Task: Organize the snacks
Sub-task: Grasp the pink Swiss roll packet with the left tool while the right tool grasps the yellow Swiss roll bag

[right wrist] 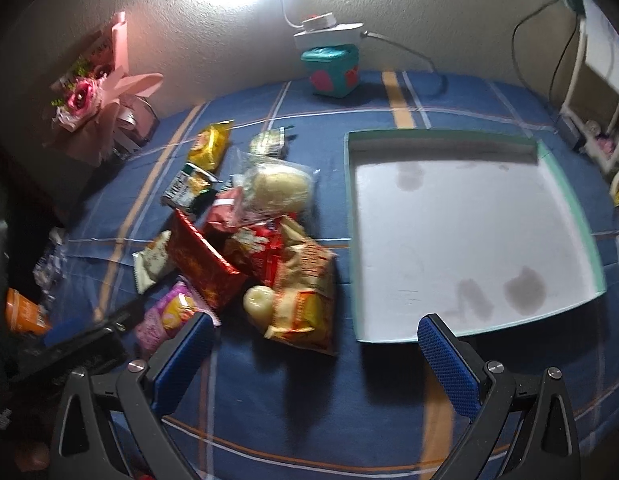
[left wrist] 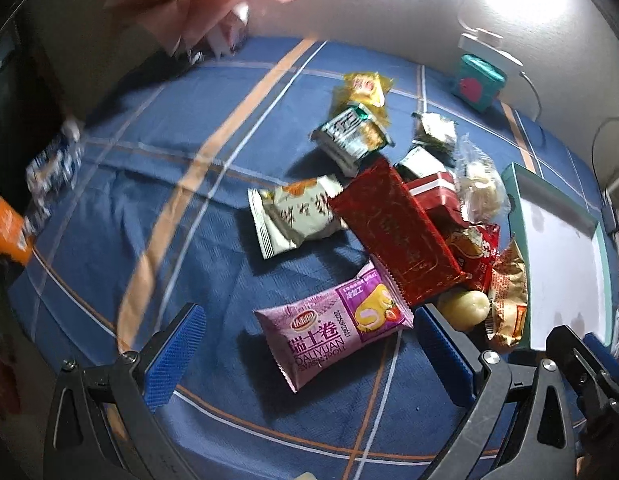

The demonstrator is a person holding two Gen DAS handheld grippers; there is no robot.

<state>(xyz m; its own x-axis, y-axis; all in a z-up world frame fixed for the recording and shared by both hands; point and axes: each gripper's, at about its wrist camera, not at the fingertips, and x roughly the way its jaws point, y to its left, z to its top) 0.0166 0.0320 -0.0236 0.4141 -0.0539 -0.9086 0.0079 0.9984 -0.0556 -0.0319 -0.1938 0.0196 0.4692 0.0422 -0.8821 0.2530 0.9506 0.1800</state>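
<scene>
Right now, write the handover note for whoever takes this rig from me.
Left gripper: open, empty, hovering just short of the purple Swiss roll packet.
Right gripper: open, empty, above the blue cloth between the snack pile and the tray.
Snacks: all loose in a heap left of the tray, with the long red packet on top, the orange-yellow chip bag nearest the tray, and the yellow packet at the far end.
Tray: white inside, nothing in it, only stains.
Done: nothing sorted yet.
Left: move every snack into the tray; the purple packet looks the likeliest first pick.
</scene>
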